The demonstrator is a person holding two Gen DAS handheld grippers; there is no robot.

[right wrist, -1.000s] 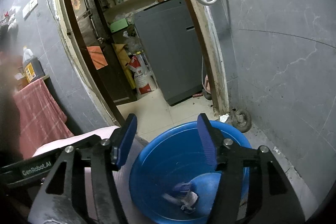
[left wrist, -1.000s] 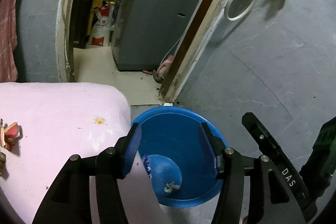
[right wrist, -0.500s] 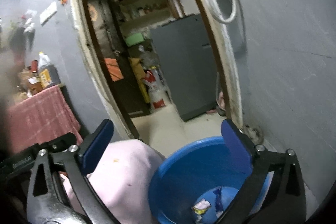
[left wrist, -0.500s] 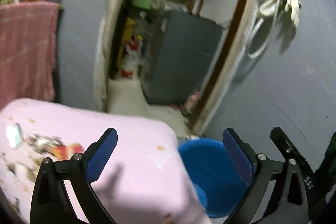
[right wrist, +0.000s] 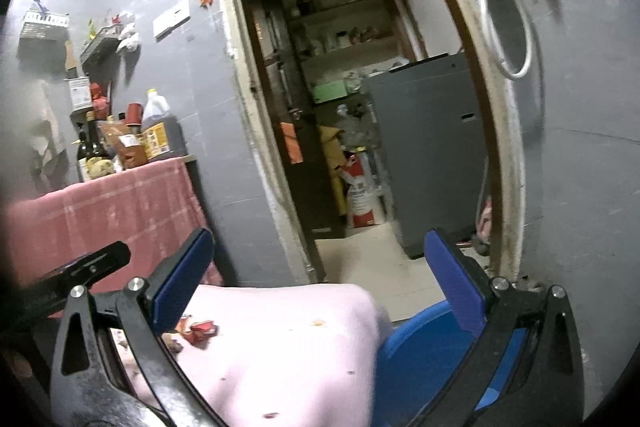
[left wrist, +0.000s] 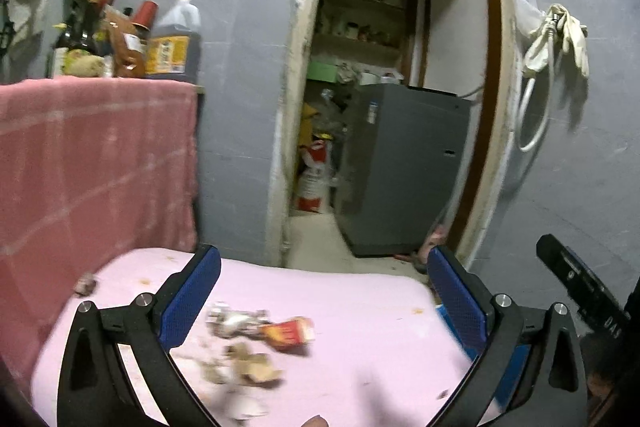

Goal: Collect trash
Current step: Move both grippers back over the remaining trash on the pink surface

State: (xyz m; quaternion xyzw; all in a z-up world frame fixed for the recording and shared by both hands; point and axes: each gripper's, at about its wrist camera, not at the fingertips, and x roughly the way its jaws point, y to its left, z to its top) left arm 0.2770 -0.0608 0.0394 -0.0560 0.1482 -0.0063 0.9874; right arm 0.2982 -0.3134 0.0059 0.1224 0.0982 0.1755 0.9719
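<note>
We are holding both tools, left tool (left wrist: pixel 324 291) and right tool (right wrist: pixel 320 267), wide and empty; wrappers (left wrist: pixel 256 339) are lying uncollected on the pink desk (left wrist: pixel 360 307) beside the blue basin (right wrist: pixel 420 359).

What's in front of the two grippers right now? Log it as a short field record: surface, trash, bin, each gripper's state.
surface: pink table cover
trash: red wrapper and crumpled scraps lying on the cover
bin: blue tub beside the cover's right edge, contents out of sight
left gripper: jaws wide open, empty, facing the trash
right gripper: jaws wide open, empty
background: grey appliance past the doorway
</note>
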